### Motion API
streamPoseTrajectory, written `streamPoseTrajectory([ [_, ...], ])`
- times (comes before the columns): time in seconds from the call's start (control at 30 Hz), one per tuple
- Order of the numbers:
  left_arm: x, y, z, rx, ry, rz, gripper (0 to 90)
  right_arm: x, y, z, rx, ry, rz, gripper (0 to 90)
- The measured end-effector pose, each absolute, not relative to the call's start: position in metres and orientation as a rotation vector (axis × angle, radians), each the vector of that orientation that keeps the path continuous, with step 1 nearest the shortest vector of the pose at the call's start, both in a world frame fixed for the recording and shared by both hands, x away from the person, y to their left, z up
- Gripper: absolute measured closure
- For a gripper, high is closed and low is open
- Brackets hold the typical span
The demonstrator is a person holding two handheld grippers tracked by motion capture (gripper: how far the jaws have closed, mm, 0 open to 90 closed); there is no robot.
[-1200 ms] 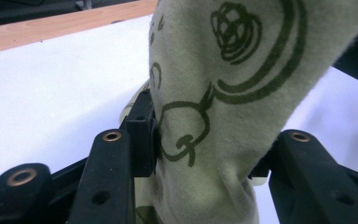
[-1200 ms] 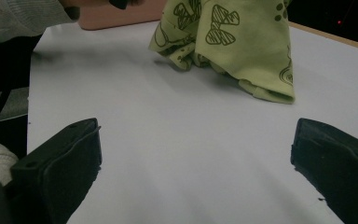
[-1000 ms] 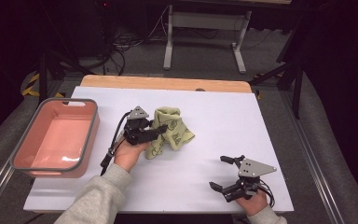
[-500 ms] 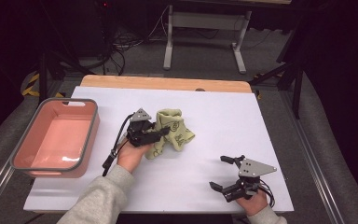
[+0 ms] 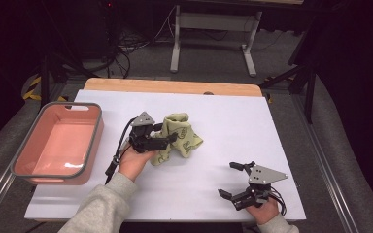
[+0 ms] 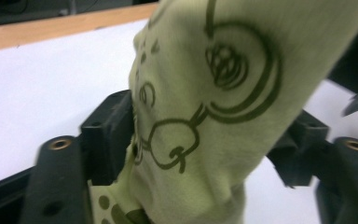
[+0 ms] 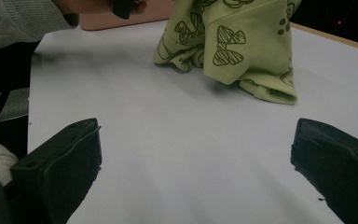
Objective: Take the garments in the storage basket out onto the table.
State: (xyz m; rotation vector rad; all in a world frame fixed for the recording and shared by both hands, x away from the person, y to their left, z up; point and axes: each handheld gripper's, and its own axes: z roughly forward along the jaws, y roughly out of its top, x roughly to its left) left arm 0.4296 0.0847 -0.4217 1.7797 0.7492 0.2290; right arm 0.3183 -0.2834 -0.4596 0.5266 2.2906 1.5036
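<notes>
Left gripper view: left gripper point(image 6: 200, 154) clamps cloth point(image 6: 223, 93); thin pinch, fold could slip free on lift. Right gripper point(image 5: 240, 182) spread wide, empty.

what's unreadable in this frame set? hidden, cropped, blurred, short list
- Left tongs, high view: tips buried in the green cloth, contact not readable.
- Cloth, left gripper view: blurred close-up, cut off at top and bottom edges; the table past it is hidden.
- Cloth top, right gripper view: cropped by the upper edge.
- Pink bin, high view: inside of the near wall is hidden by its rim.
- Right tongs: open, nothing between them.
</notes>
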Motion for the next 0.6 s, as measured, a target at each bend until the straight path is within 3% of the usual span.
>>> streamPoseTrajectory([
  [0.2,0.419,0.089,-0.411,1.772,0.694,0.321,12.6,0.319,-0.283,-0.46,0.526,2.293,1.502,2.4],
  [0.6,0.401,0.095,-0.4,1.805,0.656,0.381,4.0,0.319,-0.284,-0.459,0.525,2.286,1.516,2.3],
])
